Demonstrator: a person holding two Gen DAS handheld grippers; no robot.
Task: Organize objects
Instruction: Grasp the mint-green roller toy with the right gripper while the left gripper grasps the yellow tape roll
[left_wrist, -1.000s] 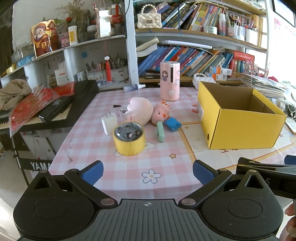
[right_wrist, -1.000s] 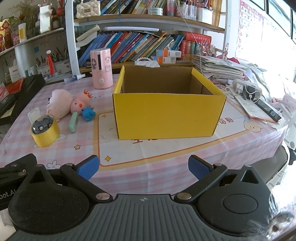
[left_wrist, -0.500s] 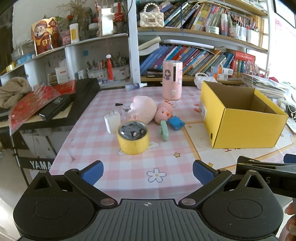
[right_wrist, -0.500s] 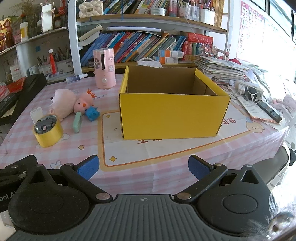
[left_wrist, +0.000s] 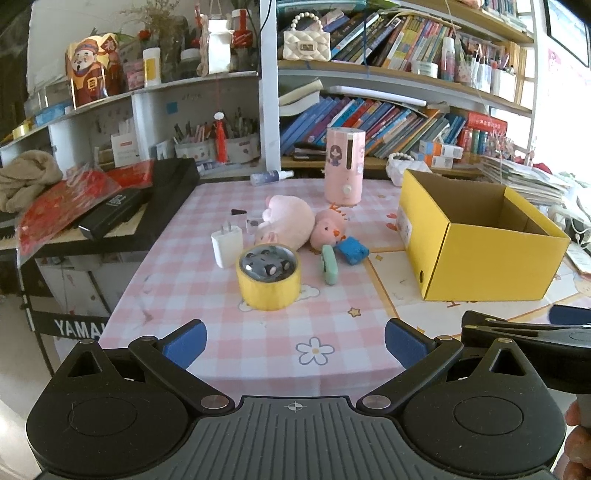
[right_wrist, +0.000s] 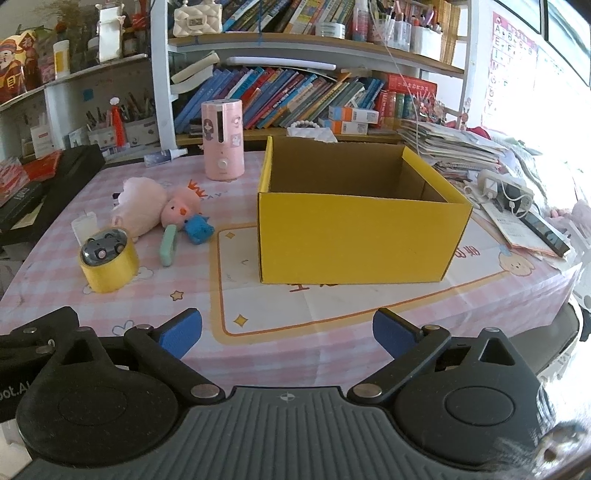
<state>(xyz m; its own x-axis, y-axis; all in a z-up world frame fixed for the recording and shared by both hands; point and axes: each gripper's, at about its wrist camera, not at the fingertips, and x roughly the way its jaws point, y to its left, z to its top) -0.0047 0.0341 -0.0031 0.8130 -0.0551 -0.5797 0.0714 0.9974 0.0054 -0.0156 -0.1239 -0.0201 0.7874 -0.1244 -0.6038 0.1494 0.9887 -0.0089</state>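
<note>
With both the left claw (left_wrist: 293, 341) and right claw (right_wrist: 287, 332) wide and empty, the right's jaws just narrowing slightly, a careless reach could tip the toy car (left_wrist: 266, 263) off the yellow tape roll (left_wrist: 269, 284).

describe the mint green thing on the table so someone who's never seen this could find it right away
Start at the big yellow box on the pink checked tablecloth and look to its left, where small toys cluster. Just in front of the small pink chick plush and beside the blue toy lies the mint green clip. It is the only long, flat, pale green piece, lying flat near the yellow tape roll.
</note>
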